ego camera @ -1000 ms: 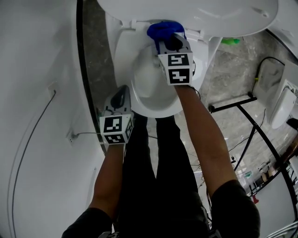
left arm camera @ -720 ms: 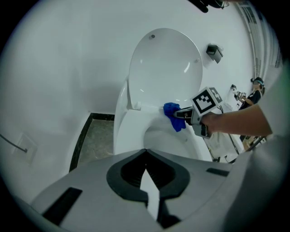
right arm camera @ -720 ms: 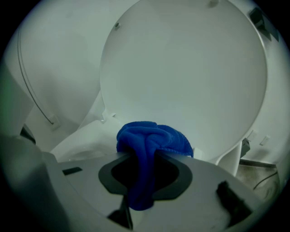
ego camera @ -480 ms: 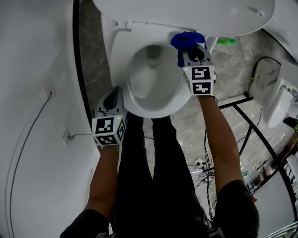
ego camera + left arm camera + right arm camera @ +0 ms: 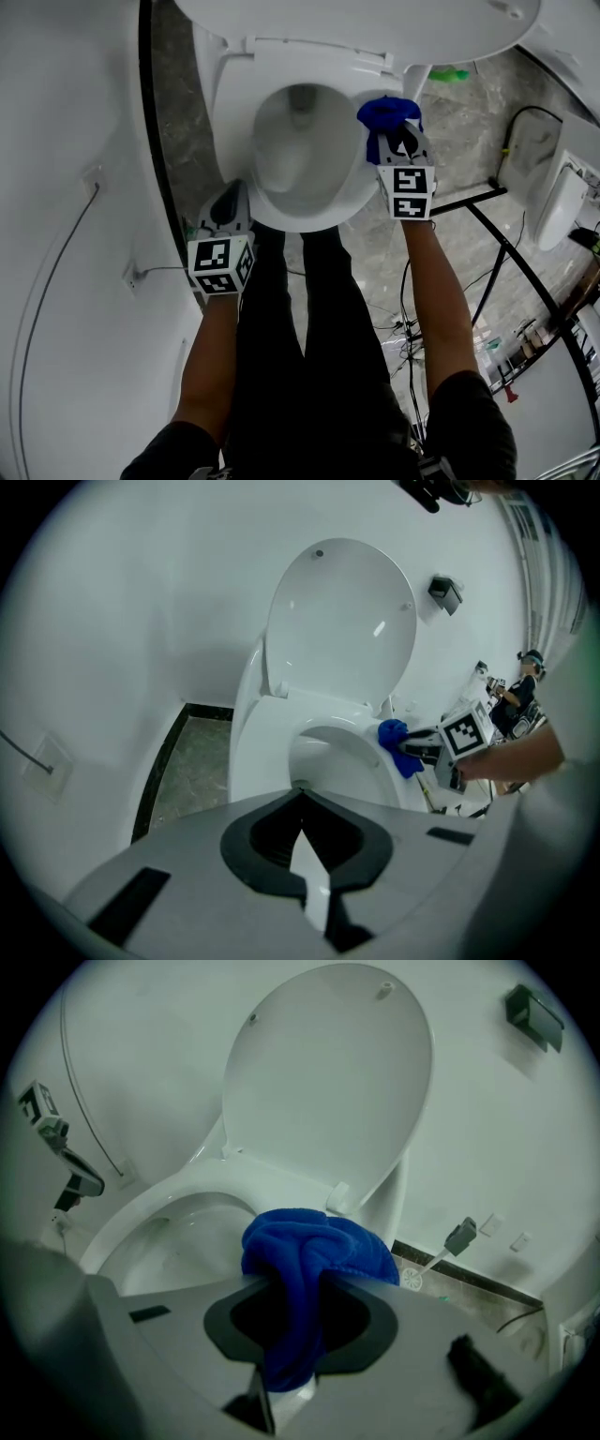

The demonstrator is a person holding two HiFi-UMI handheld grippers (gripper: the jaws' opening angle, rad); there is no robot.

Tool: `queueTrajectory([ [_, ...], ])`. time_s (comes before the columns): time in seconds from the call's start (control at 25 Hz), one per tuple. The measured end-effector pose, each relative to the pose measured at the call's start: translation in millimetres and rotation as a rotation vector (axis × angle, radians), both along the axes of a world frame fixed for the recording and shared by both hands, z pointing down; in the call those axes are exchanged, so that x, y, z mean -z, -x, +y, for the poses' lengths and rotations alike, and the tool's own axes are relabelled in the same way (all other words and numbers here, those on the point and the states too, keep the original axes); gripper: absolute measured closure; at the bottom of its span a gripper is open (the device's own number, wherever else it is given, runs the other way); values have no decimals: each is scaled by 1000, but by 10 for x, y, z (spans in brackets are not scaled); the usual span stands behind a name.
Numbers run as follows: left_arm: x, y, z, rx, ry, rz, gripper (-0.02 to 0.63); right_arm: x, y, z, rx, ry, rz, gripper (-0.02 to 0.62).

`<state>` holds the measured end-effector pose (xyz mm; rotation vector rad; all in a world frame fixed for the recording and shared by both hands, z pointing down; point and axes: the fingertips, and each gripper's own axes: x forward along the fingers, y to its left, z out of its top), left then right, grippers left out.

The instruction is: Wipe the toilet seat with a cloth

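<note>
White wall [image 5: 75, 141] and grey marbled floor [image 5: 441, 216] close in tightly round a toilet whose lid [image 5: 375, 23] stands raised, leaving the toilet seat [image 5: 234, 112] bare around the bowl [image 5: 295, 141]. The right gripper [image 5: 394, 139] has its fingers clamped on a blue cloth [image 5: 314, 1246]. A narrow tail of the fabric runs back between the fingers, while the bulk sits as a rounded wad just beyond the fingertips, resting on the seat's right side. The left gripper [image 5: 300, 803] hangs off the front left edge of the seat, its fingers drawn together with nothing between them and apart from the cloth. The cloth looks like plush towelling: light, soft and limp, likely to mould itself to the curve of the seat rather than skate over it. Because it has no stiffness, the pinch belongs where it is now, on a gathered fold behind the wad, so that the loose mass ahead of the fingertips does the rubbing and the hard fingers stay off the plastic. The seat appears glossy, smooth and rigid, so moderate downward pressure should be enough. A shallow grip on so soft a fabric could let it slide out from between the fingers under drag.
</note>
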<state>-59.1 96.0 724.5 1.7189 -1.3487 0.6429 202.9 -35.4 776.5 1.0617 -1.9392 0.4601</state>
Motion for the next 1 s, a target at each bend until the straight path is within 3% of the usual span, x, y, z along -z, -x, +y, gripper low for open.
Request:
queueTrajectory([
  [0.28, 11, -61, -21, -24, 6, 10, 595, -46, -63, 593, -4, 51, -44, 512],
  [0.56, 10, -35, -44, -17, 5, 20, 595, -54, 45, 1227, 63, 110, -35, 512],
  [0.76, -23, -15, 4, -53, 4, -37, 597, -79, 177, 1644, 115, 158, -25, 512],
  [1.0, -22, -30, 22, -46, 2, -30, 596, -117, 427, 2080, 172, 248, -37, 512],
])
